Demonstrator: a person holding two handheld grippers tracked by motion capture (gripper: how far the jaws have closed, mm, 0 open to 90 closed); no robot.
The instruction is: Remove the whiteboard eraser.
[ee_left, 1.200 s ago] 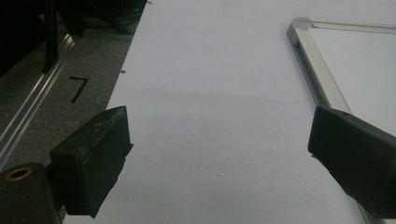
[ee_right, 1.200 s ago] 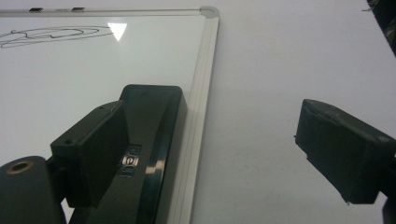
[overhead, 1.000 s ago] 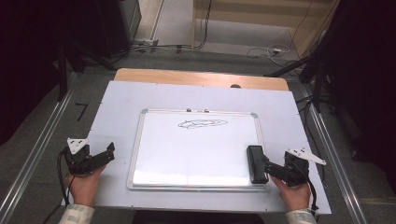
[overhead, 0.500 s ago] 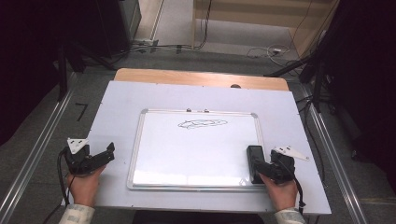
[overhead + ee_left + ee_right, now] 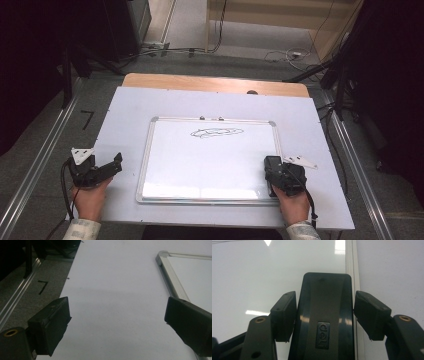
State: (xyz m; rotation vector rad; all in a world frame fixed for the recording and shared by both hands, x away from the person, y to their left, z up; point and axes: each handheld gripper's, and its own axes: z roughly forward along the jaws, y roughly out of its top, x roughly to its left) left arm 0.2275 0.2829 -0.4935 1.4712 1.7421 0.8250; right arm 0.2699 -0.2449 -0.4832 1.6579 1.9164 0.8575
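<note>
Two claws are working at the near edge of the desk (image 5: 125,107). Right claw (image 5: 273,172) is sitting over the black eraser (image 5: 324,315), which is lying on the lower right corner of the whiteboard (image 5: 210,160), close against its right frame. Its jaws have just been closing, and in the right gripper view they are flanking the eraser's two long sides; the left jaw is appearing to touch the casing, while a thin gap is still showing on the right, so a firm clamp is not yet confirmed. Left claw (image 5: 112,165) is resting on the bare desk just left of the board, jaws standing wide apart with nothing between them. Farther up the board, a black scribble (image 5: 216,132) is sitting near the top edge, well apart from the eraser. Risks, as judged: the eraser casing is looking glossy, so a lift before both jaws are bearing could let it slip or twist out. The right jaw is running close to the aluminium frame and could catch on it while closing. The board is lying loose with nothing holding it, so a hard wipe towards the scribble could be pushing it across the desk.
</note>
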